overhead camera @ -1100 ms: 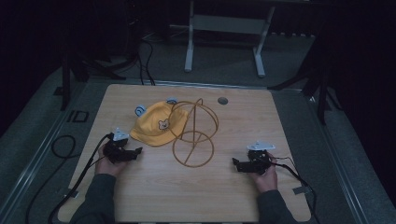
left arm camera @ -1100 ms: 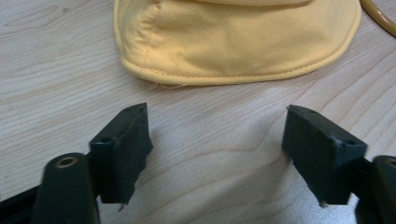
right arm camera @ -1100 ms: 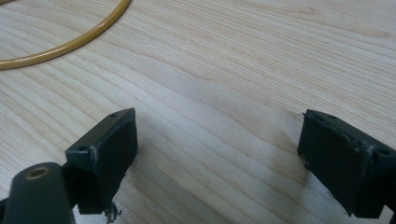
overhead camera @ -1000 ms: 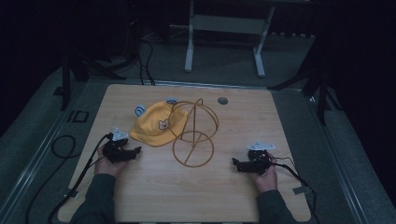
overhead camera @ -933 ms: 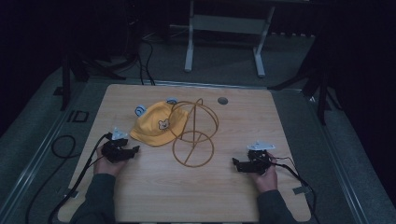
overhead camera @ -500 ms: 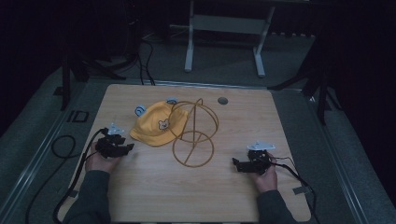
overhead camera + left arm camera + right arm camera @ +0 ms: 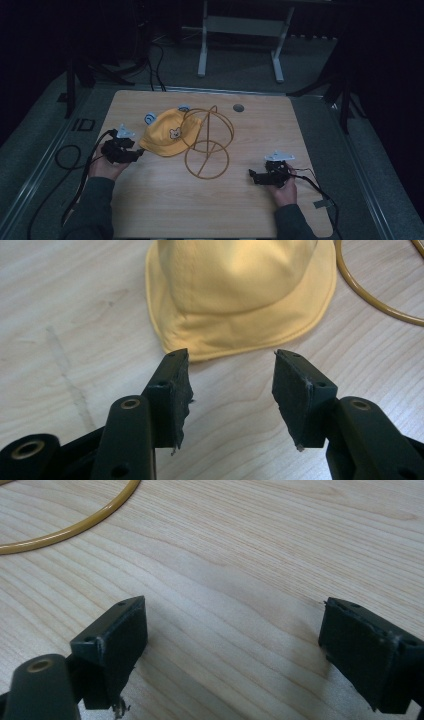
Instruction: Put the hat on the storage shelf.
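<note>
A yellow bucket hat [image 7: 167,134] with a bear patch lies left of centre on the wooden table [image 7: 165,200], leaning on a gold wire stand [image 7: 207,145]. My left gripper [image 7: 139,152] points at the hat's brim from the left, lifted off the table. In the left gripper view the hat [image 7: 240,290] lies just beyond the left gripper [image 7: 230,365], whose jaws have just been opening, with nothing between them. My right gripper [image 7: 251,175] rests near the table's right front, right of the stand's base ring [image 7: 75,527]. The right gripper [image 7: 232,615] is wide open and holds nothing.
Two small blue-and-white items [image 7: 149,118] [image 7: 183,107] sit behind the hat. A dark round grommet [image 7: 238,107] is set in the table's far side. A black cable [image 7: 75,160] trails off the left edge. A metal frame [image 7: 240,30] stands on the floor beyond.
My left gripper has risen off the table and shifted slightly away from me; its jaws stand narrower than a second ago. The right hand has not moved.
</note>
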`<state>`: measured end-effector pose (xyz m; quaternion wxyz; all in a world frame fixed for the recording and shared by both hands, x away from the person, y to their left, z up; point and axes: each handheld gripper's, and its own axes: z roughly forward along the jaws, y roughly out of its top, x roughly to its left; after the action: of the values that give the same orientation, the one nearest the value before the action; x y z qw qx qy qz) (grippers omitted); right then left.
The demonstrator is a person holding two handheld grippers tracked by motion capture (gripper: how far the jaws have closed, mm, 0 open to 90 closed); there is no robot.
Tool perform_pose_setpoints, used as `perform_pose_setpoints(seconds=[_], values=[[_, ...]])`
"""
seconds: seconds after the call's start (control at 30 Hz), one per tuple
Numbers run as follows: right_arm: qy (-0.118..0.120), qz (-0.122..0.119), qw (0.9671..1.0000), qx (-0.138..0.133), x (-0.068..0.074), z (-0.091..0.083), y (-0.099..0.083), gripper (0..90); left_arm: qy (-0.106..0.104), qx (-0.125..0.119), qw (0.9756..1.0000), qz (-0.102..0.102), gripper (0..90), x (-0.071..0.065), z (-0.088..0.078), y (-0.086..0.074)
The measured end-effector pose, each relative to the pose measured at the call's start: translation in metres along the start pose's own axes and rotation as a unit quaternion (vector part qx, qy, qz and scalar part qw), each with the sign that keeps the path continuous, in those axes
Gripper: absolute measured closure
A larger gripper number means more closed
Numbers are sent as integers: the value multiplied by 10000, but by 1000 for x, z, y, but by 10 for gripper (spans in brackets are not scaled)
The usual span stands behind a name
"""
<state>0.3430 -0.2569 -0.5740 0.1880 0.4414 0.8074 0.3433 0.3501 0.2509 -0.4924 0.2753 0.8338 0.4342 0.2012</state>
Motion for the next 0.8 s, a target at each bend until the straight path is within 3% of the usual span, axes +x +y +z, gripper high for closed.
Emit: perform_pose_setpoints(seconds=[0.1, 0.5, 0.8], values=[[7, -5, 10000, 0, 0, 0, 0, 120, -5, -1, 10000, 92, 479, 2, -6, 13], [27, -30, 10000, -9, 0, 0, 0, 131, -60, 114, 9994, 322, 447, 7, -10, 38], [35, -30, 10000, -9, -1, 1, 1, 132, -145, 55, 9994, 294, 444, 16, -17, 50]])
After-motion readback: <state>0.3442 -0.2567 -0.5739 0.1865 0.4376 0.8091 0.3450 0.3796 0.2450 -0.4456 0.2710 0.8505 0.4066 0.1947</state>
